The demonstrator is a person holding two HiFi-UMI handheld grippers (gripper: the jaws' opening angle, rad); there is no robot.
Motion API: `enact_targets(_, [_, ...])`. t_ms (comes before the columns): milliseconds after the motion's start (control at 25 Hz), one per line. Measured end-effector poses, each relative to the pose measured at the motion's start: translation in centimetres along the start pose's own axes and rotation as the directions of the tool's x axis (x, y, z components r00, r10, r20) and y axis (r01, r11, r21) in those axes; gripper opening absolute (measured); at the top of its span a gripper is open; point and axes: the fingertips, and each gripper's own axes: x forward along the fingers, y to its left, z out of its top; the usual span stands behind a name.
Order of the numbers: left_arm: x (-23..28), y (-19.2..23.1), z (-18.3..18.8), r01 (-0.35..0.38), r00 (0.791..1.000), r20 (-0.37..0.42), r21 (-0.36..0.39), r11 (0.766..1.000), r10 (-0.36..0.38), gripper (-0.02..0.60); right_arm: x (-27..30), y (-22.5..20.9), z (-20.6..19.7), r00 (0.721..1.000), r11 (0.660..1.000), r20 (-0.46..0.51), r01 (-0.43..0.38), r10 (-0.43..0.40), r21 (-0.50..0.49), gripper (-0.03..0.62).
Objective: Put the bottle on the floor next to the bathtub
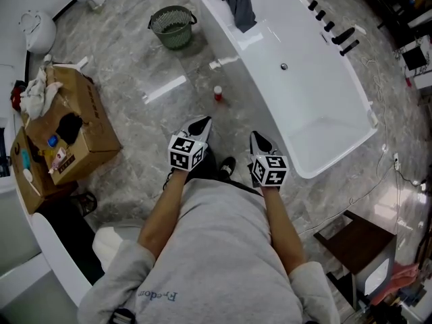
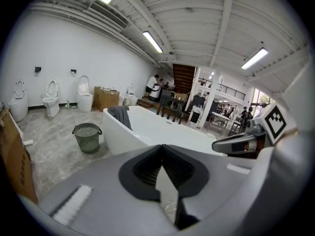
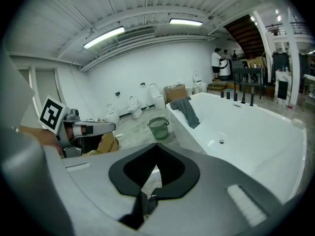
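Left gripper (image 1: 202, 123): jaws closed together, nothing between them, held above the floor (image 1: 148, 113).
Right gripper (image 1: 257, 138): jaws fully closed, empty, near the bathtub (image 1: 337, 123).
Bottle (image 1: 217, 94): small, red, pale cap; upright on the floor close beside the bathtub's outer wall, ahead of both grippers, touched by neither.

You hold your left tool (image 1: 200, 124) and right tool (image 1: 259, 140) side by side at the centre of the frame, both pointing forward and tilted downward, each with its jaws closed together on nothing.
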Motion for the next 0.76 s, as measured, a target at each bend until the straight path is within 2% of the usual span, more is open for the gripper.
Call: enact_targets(760, [-0.17,0.60,-0.14,-0.009,1.000,-0.004,-0.003,1.000,0.009,0.057,0.55,0.59,0.30,1.000,1.000,0.002,-0.024,0.024,0.005,0.002])
